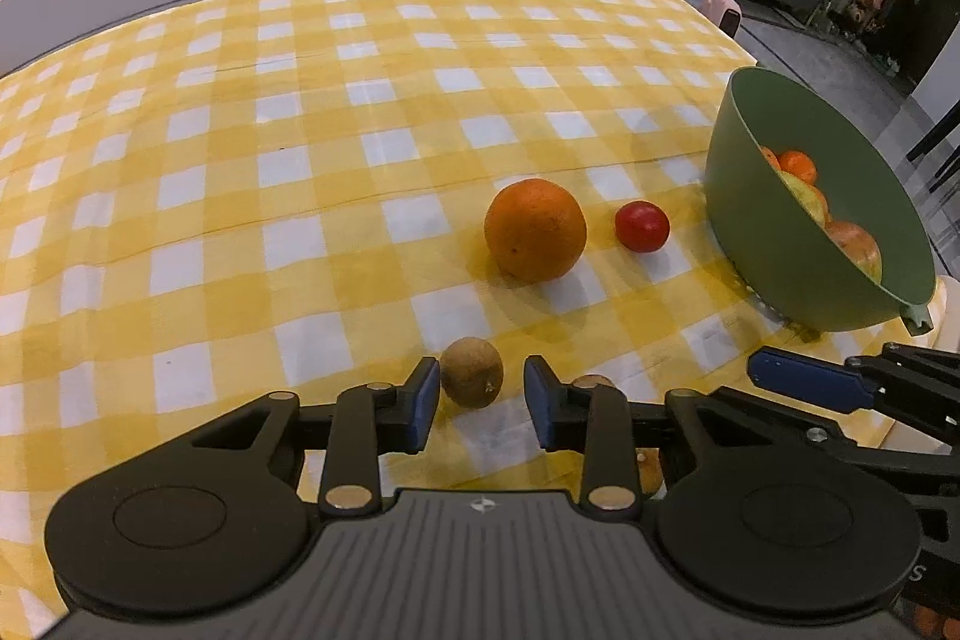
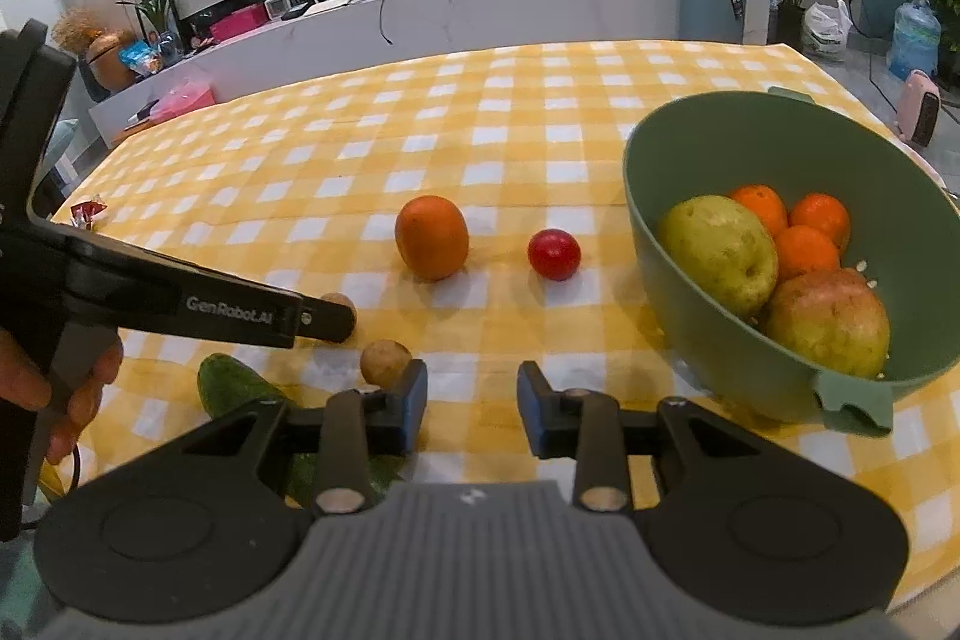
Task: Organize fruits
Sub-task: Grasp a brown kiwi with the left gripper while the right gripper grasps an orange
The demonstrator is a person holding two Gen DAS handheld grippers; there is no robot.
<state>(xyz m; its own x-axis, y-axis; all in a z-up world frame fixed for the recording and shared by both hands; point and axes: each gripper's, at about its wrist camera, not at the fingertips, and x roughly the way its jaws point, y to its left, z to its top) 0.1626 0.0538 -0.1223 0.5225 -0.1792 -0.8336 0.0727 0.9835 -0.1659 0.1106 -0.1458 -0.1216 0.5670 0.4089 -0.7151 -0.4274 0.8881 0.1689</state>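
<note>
A soft cloth in yellow-and-white check [image 1: 300,148] covers the whole table under both tools. Ahead and to the right of the right gripper [image 2: 472,409] stands a smooth, matte green bowl [image 2: 672,316] with a small tab handle, tilted slightly; inside lie a yellow-green pear, a blushed apple and three glossy mandarins. Straight ahead of both grippers, well apart from them, sits a round, dimpled orange [image 1: 535,229], and just to its right a small shiny red fruit [image 1: 642,226]. A dark green, bumpy cucumber [image 2: 231,385] lies low to the left of the right gripper, partly under its body. A small, dull brown round fruit [image 1: 472,371] lies on the cloth just beyond the left gripper [image 1: 480,409], beside its left blue pad; its jaws stand apart, gripping nothing. The right gripper's jaws are likewise parted and empty, another small brown fruit [image 2: 384,363] just beyond its left finger.
</note>
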